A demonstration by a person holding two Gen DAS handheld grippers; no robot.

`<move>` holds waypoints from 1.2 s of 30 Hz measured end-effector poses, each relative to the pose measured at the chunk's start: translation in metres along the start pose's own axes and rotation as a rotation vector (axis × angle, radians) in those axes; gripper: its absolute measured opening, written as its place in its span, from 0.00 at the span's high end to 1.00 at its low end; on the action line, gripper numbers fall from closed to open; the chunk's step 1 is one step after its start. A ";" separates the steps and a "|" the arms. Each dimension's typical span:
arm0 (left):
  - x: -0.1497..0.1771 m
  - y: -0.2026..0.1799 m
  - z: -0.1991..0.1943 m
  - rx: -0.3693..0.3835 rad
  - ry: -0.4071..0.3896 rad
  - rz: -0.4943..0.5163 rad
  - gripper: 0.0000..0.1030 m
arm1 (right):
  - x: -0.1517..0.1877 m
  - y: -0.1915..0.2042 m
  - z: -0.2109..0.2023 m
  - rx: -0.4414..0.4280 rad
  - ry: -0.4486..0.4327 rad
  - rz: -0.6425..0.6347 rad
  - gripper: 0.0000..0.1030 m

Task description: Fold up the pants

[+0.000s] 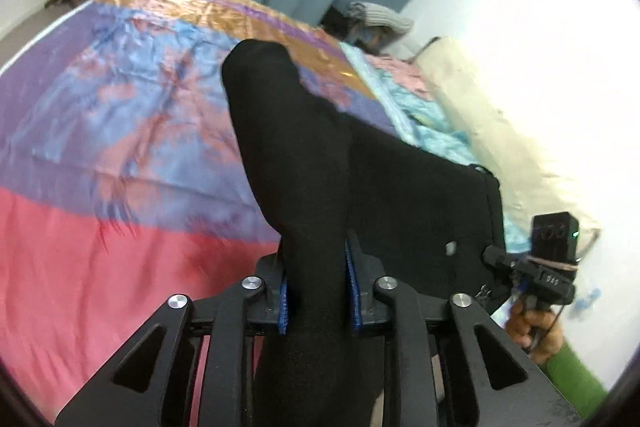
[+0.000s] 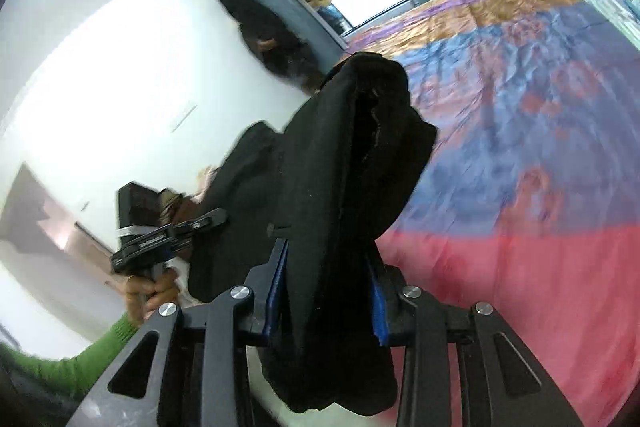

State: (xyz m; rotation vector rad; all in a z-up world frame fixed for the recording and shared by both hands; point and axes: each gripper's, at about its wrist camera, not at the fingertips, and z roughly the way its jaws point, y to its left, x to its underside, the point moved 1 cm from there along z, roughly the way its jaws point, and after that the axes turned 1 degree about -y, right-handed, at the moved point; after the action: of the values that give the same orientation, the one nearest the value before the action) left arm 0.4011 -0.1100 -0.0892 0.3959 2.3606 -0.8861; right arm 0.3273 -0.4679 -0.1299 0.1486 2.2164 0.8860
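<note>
Black pants [image 1: 304, 163] hung stretched between two handheld grippers above a bed whose bedspread [image 1: 120, 131] ran in bands of pink, purple-blue and gold. The fabric was matte and dark, bunched thick where it was gripped. In the left wrist view the left gripper [image 1: 318, 291] pinched a thick fold of the garment between its blue-padded fingers [image 1: 283, 303]; a rounded lobe of cloth stood up past the fingertips toward the gold end of the bedspread, while the rest of the pants stretched away to the right, where a small pale tab [image 1: 451, 248] showed on the cloth. At that far end the right gripper [image 1: 496, 259] held the garment's edge — the person's hand [image 1: 532, 331] and green sleeve [image 1: 576, 375] visible beneath it.

In the right wrist view the right gripper [image 2: 328, 295] was clamped on a heavier wad of black cloth [image 2: 352, 163], its open, frayed-looking hem pointing up and away from the bedspread [image 2: 520, 147]; the rest sagged below the jaws. The left gripper [image 2: 208, 219] appeared off to the left, against a white wall [image 2: 100, 67], and its hold could not be judged there through motion blur. The pants' long axis ran roughly from one gripper to the other, over the pink end of the bedspread — lifted off it, apparently.
</note>
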 end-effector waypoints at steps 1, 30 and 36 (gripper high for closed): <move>0.003 0.009 0.014 -0.068 0.018 0.016 0.52 | -0.003 -0.012 0.011 0.028 0.010 0.015 0.59; 0.102 -0.051 -0.119 -0.739 -0.211 0.086 0.03 | 0.076 0.085 -0.087 0.831 -0.122 -0.253 0.00; 0.151 -0.071 -0.115 -0.773 -0.068 0.139 0.04 | 0.137 0.114 -0.061 0.771 0.012 -0.222 0.00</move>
State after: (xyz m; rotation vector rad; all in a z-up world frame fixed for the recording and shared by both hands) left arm 0.2022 -0.0736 -0.0760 0.1960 2.3608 0.1062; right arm 0.1698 -0.3669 -0.1083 0.2480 2.4161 -0.1177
